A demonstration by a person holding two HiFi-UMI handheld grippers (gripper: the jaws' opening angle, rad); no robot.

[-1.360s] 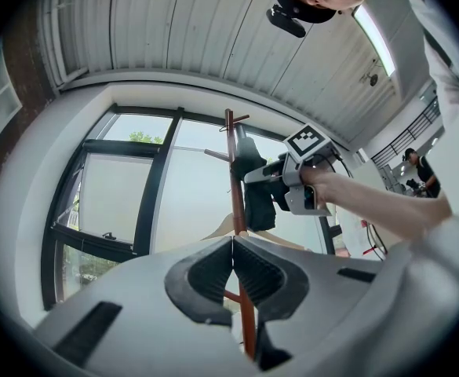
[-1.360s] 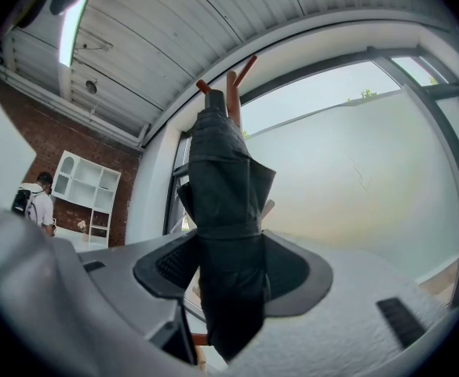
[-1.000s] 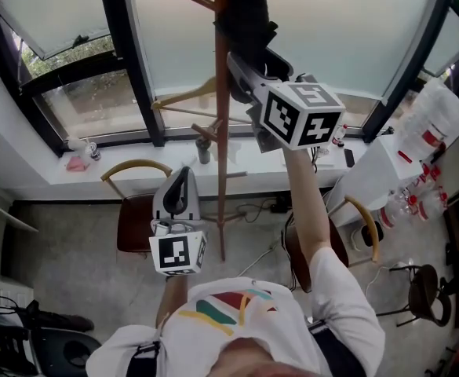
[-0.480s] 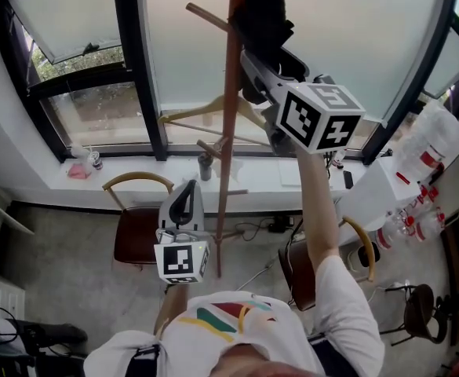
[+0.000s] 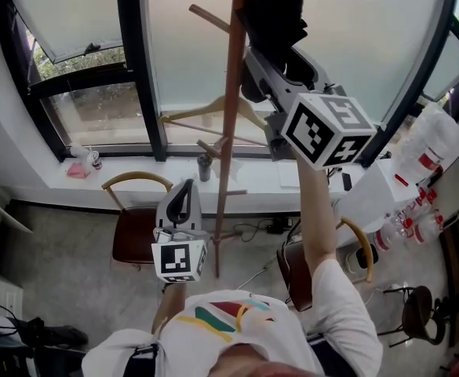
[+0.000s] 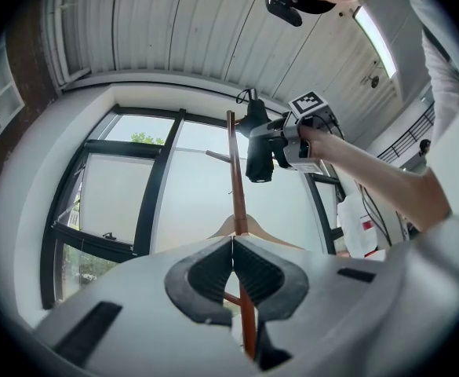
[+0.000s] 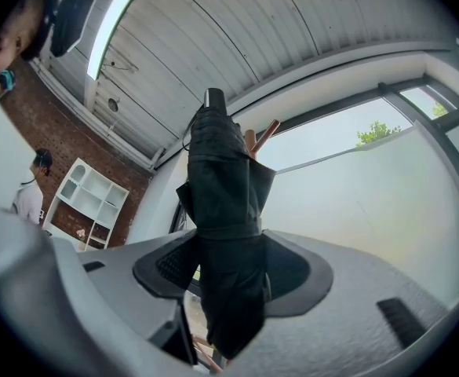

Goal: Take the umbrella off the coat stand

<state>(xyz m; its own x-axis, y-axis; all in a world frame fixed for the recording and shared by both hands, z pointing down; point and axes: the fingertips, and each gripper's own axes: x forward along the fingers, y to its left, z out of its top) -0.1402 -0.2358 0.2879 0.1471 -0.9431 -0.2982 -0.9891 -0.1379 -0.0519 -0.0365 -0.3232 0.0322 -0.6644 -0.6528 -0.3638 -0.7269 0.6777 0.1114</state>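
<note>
Two grippers show in the head view, and only one of them carries anything. The right gripper (image 5: pixel 262 52) is raised high on an outstretched arm, and its jaws are clamped on a folded black umbrella (image 5: pixel 276 6). Its own view shows the two pads pressing the dark fabric from both sides (image 7: pixel 229 269), with the bundle upright and its strapped middle just above the jaws. The umbrella sits at the top end of the wooden coat stand (image 5: pixel 227 132), just beside the pole on the right as the head view has it. The stand's tip and one slanted peg (image 7: pixel 264 132) stand right behind the umbrella's upper part. Whether the umbrella hangs on a peg or is clear of it cannot be made out. The left gripper (image 5: pixel 182 195) is held low, near the person's chest, and its jaws are closed tip to tip with nothing between them (image 6: pixel 233 246). Past its tips the stand's pole (image 6: pixel 235 179) runs straight up. A wooden hanger (image 5: pixel 183 115) hangs from the stand's middle, on its left side. Two chairs stand on the floor under the window, one (image 5: pixel 135 183) left of the stand's foot and one (image 5: pixel 362 242) to its right.
</note>
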